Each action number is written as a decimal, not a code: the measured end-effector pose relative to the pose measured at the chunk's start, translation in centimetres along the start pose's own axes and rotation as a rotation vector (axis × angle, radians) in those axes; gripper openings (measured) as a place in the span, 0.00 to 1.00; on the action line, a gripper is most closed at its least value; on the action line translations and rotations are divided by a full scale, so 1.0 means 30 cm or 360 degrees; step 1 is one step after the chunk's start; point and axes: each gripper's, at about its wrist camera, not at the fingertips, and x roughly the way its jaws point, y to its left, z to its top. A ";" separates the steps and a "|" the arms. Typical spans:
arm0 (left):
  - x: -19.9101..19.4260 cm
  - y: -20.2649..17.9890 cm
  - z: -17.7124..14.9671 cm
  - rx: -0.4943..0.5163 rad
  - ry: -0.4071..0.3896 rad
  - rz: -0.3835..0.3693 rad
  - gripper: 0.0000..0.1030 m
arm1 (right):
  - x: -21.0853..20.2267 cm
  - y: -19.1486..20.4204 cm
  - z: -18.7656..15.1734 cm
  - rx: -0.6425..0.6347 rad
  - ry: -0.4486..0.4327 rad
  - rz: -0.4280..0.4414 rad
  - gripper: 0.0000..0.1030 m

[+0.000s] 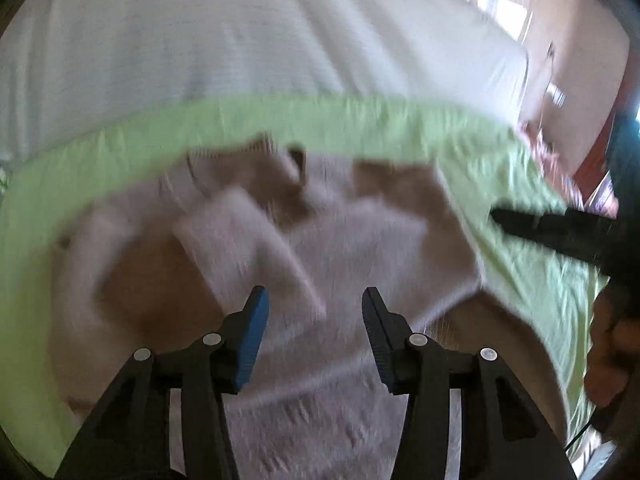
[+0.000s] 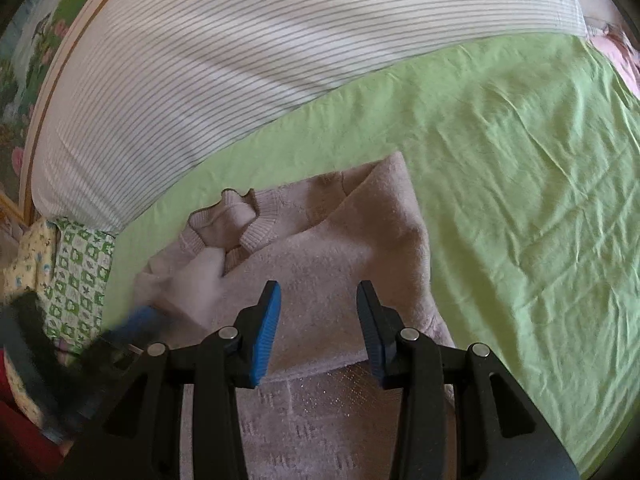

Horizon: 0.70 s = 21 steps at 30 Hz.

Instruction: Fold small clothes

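A small pale mauve knitted sweater [image 2: 340,248] lies on a green sheet [image 2: 520,184], filling the lower centre of both views; a white striped cover [image 2: 200,72] occupies the upper part of the frame behind it. In the right wrist view the ribbed neckline [image 2: 256,228] sits left of centre, and one side of the garment is already laid over toward the middle, its folded edge running up to a point above the right gripper [image 2: 318,292]. That gripper hovers over the sweater with its jaws apart and nothing between them. The left gripper [image 1: 314,300] is likewise spread open above the knit, empty, though its view is smeared by motion blur, so finer detail of the cloth there cannot be made out; the right gripper shows as a dark shape at the right edge of that view. The fabric looks soft, light and limp, likely to sag and bunch rather than hold a crease, and stretchy at the ribbing. A sensible hold would pinch a firm edge, such as the hem or the shoulder seam, rather than loose middle fabric.
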 end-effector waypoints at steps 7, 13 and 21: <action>-0.153 0.245 -0.180 -0.0171 -0.0019 0.0221 0.63 | 0.039 0.080 -0.034 -0.0118 0.0039 0.0090 0.49; -0.186 0.539 -0.284 -0.0400 0.0071 0.0484 0.63 | 0.156 0.357 -0.109 -0.0639 0.0126 0.0245 0.50; -0.052 0.651 -0.282 -0.0469 0.0166 0.0623 0.63 | 0.395 0.670 -0.288 -0.1562 0.0157 0.0016 0.51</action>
